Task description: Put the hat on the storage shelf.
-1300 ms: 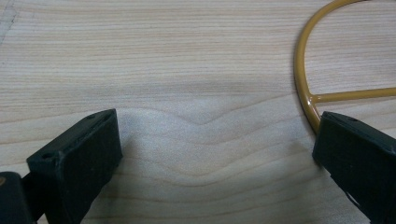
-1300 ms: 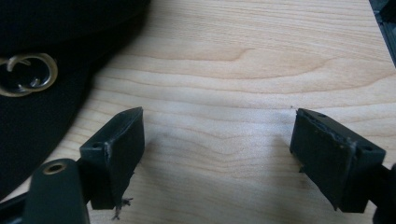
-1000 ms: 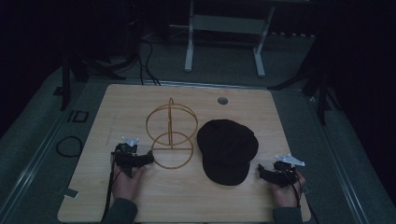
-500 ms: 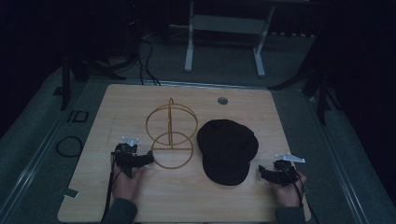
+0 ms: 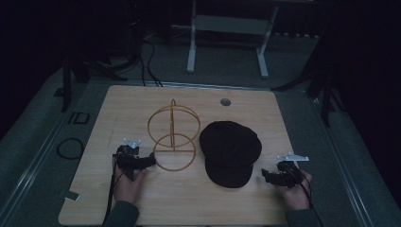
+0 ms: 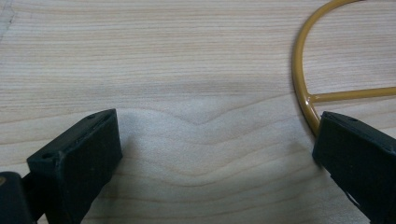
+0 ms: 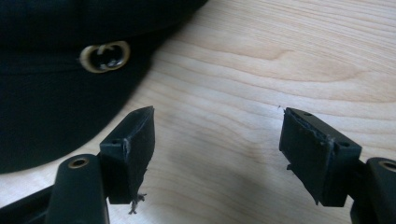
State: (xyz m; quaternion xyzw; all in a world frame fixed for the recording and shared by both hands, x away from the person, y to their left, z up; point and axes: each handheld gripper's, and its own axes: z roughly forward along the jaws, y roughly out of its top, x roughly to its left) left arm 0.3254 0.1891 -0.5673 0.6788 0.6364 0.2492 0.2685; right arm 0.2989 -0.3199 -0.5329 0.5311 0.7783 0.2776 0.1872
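Note:
A black cap (image 5: pixel 231 151) lies flat on the wooden table (image 5: pixel 142 104), right of centre. A gold emblem (image 7: pixel 103 56) shows on the cap (image 7: pixel 56 70) in the right gripper view. A gold wire stand (image 5: pixel 173 137) of rings rises left of it. My left gripper (image 5: pixel 150 160) rests low on the table, open, with one jaw close beside the stand's base ring (image 6: pixel 303 88) and bare wood between the jaws (image 6: pixel 215 149). My right gripper (image 5: pixel 265 174) sits just right of the cap's brim. Its jaws (image 7: pixel 217 140) have just been closing, stand open, and nothing lies between them.
A round grommet hole (image 5: pixel 225 101) sits near the table's far edge. Beyond the table stands a white metal frame (image 5: pixel 227 42) on the dark floor. A black cable loop (image 5: pixel 70 147) lies off the table's left side.
The right hand has edged very slightly beside the cap. The left hand, the cap and the wire stand keep their places.

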